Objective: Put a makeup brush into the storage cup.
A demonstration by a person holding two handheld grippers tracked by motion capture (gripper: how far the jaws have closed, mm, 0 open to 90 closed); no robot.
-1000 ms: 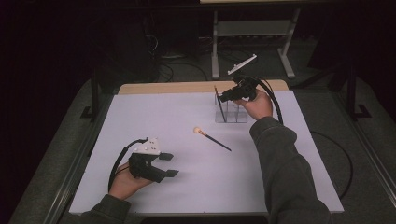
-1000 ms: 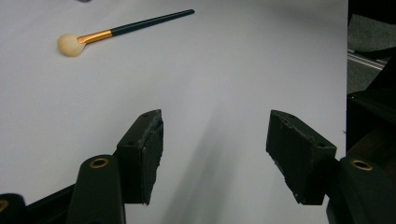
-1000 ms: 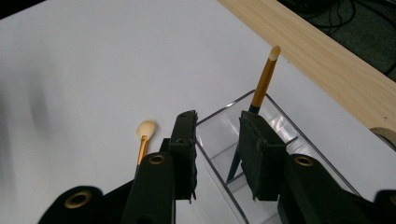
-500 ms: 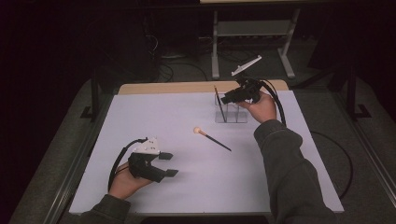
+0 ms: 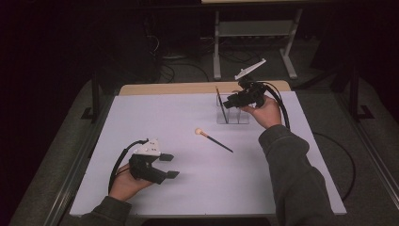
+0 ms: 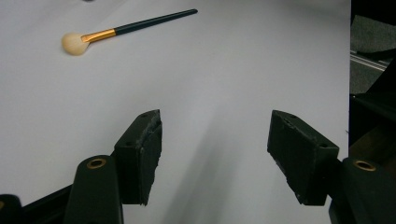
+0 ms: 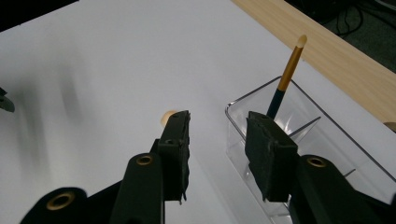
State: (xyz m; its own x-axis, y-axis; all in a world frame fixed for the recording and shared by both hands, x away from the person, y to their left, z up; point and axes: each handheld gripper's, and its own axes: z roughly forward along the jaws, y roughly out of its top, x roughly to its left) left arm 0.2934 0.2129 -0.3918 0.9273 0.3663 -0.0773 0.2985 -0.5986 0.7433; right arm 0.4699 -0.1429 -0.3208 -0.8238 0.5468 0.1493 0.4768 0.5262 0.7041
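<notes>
— Out on the middle of the white table [image 5: 141, 122] lies the brush that's left, the makeup brush [image 5: 214, 140]. See which way it points?

— Slantwise. Its pale round head is toward the far left, its dark handle runs toward the near right. From the left gripper view it lies well ahead of the jaws, up and to the left [image 6: 126, 29].

— And the other one?

— That slim brush [image 5: 221, 104] already stands in the clear organizer [image 5: 233, 117] at the far edge, leaning, gold ferrule and tip up. The right gripper [image 5: 230, 102] hovers just beside it, over the organizer's near wall. Its jaws are parted, nothing between them; you see that plainly in the right gripper view, where the pads frame bare table and the organizer's corner [image 7: 243, 126].

— So who goes for the one lying flat?

— I'd judge the right hand. It is a little nearer, and the handle end points roughly its way. The left gripper [image 5: 168, 165] rests low at the near left, jaws wide apart and empty, well apart from the brush.

— What does the grab turn on?

— Crossing the handle. The jaws should close across that slant, not along it.
</notes>
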